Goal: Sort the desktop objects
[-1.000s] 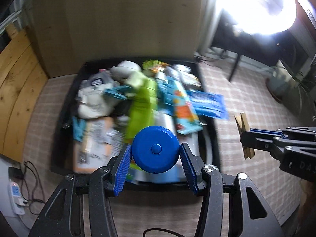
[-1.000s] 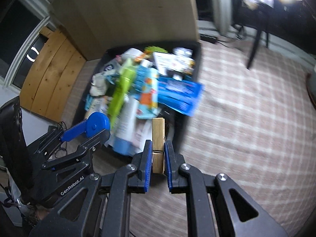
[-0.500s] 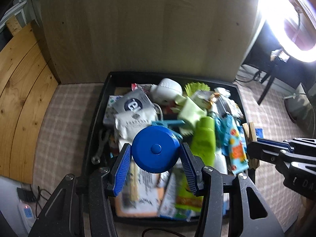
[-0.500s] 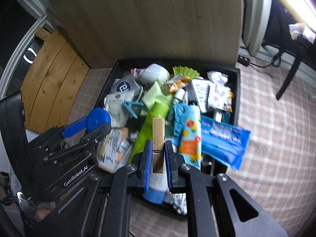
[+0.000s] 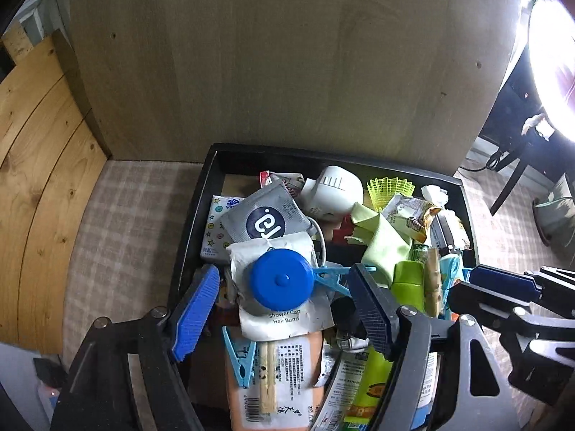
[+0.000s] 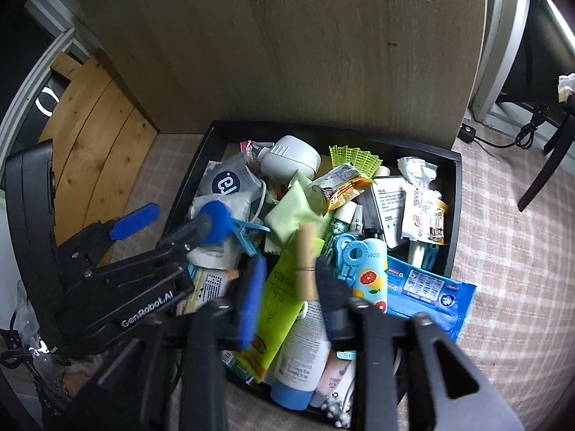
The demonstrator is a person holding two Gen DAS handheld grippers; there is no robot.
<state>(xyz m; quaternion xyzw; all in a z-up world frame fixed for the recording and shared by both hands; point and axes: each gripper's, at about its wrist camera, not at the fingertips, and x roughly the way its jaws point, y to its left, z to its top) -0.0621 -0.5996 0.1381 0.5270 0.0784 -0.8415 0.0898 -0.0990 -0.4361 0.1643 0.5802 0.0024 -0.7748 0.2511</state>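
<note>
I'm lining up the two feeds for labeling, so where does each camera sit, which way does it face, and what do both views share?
Left wrist: sits on the left claw, looks forward and down into the black tray; its open blue-padded fingers show, and the right claw at right.
Right wrist: sits on the right claw, faces the same tray from its right side; its open fingers and the left claw show.
Shared: tray, blue round cap, wooden clothespin, white charger.

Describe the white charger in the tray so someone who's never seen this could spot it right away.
Find the black tray set against the wooden panel and look to its far end, left of centre. The white charger lies on top of the heap there, beside the yellow-green mesh. It is the only smooth, rounded white plastic block, with a small grid of vent slots on one face.
</note>
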